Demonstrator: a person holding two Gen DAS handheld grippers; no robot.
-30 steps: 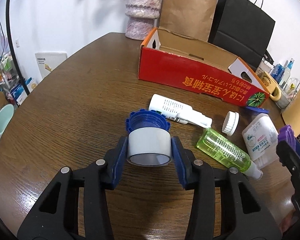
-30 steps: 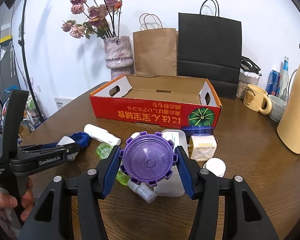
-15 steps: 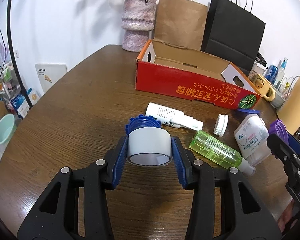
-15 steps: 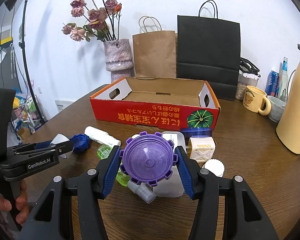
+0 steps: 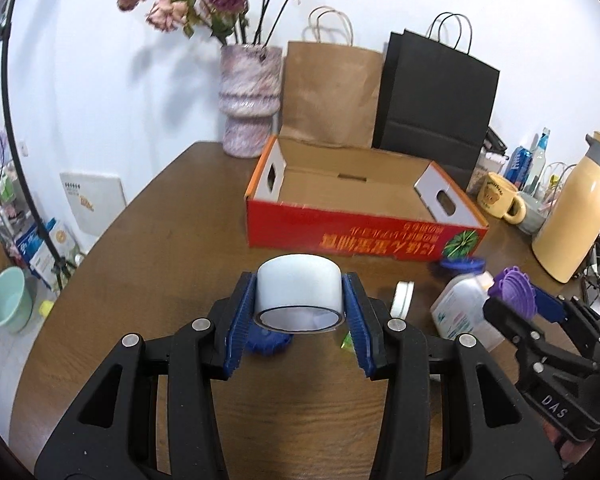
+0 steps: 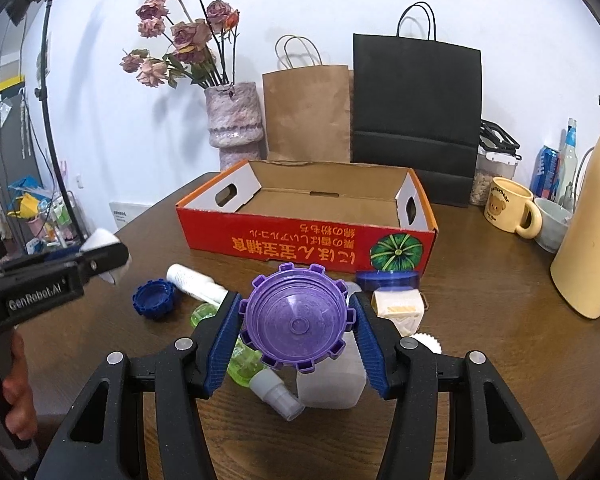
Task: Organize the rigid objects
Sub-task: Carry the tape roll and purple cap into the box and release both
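I am clamping the left gripper (image 5: 300, 312) on a white tape roll (image 5: 299, 291) and the right gripper (image 6: 296, 332) on a ridged purple plastic lid (image 6: 297, 323), both short of the open red cardboard box (image 6: 300, 240), for dropping in.

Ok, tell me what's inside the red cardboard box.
The red cardboard box shows only bare cardboard floor; nothing lies in the visible part. Its front wall hides the nearest strip of floor.

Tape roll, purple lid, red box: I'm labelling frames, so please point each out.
Tape roll (image 5: 300, 284): left wrist view, on its white outer band.
Purple lid (image 6: 298, 322): right wrist view, on its domed face.
Red box (image 6: 300, 242): right wrist view, on its printed front wall.
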